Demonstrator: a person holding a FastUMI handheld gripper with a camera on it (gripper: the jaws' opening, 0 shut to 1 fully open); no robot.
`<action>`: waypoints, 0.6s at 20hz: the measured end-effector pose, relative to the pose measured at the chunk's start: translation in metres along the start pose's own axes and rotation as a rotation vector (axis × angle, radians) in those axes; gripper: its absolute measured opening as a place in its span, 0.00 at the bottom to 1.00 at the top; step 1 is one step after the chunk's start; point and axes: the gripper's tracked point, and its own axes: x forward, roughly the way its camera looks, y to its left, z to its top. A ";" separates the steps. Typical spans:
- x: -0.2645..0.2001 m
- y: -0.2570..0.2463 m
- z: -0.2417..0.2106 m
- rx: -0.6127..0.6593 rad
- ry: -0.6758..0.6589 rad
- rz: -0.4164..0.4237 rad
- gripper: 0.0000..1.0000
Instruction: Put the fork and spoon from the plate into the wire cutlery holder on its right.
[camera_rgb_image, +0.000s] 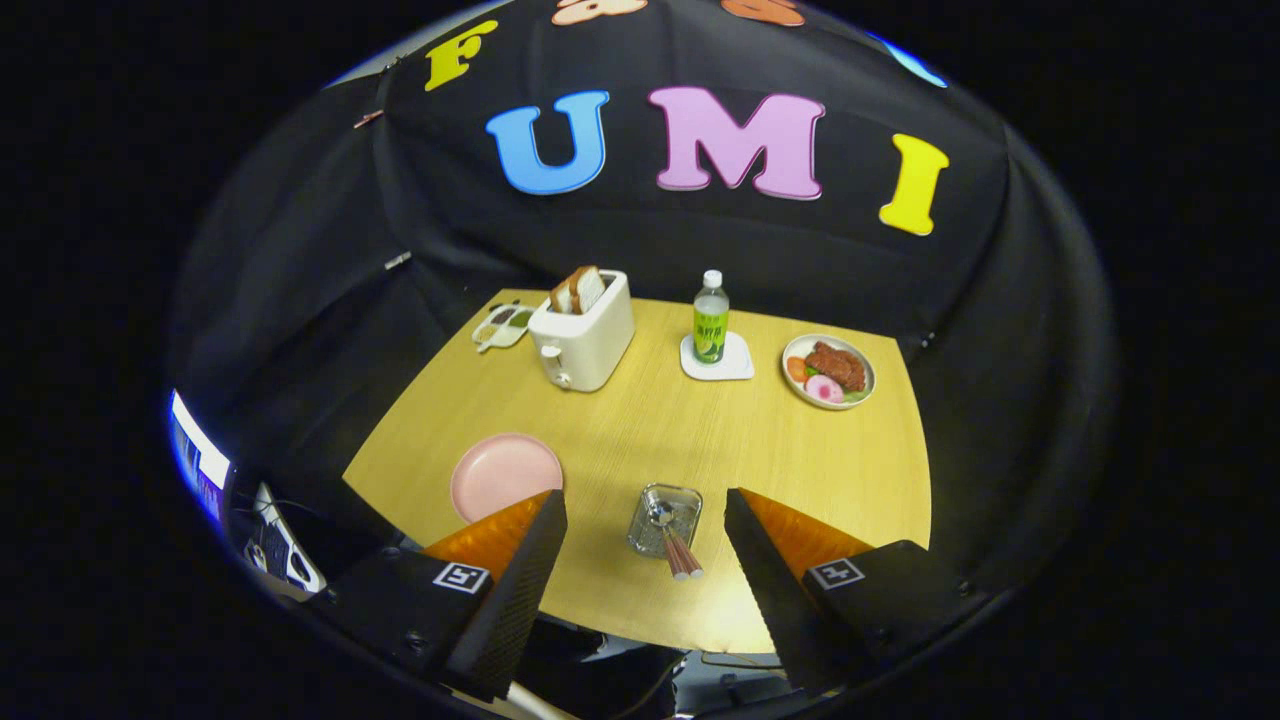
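Fingers (645, 545) were spread wide, holding nothing; holder (665, 520) sat right between them, cutlery (680, 550) handles pointing back at us, plate (505, 477) bare.

Recording booth, black cloth walls (300, 250), wooden table (650, 430), toaster (583, 335)

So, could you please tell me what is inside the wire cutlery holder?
Two utensils stand in the wire cutlery holder, pink handles sticking out; their heads are hard to distinguish. The fingers are open, holding nothing.

Wood, wire, plastic
Matt wood-grain table (640, 420), shiny metal wire holder (665, 520), smooth pink plate (505, 475), glossy white toaster (585, 340)
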 end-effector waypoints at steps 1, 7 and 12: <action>-0.012 0.001 0.009 0.012 -0.061 -0.020 0.99; -0.059 0.003 0.064 0.083 -0.385 -0.145 0.99; -0.081 0.024 0.098 0.148 -0.538 -0.141 0.99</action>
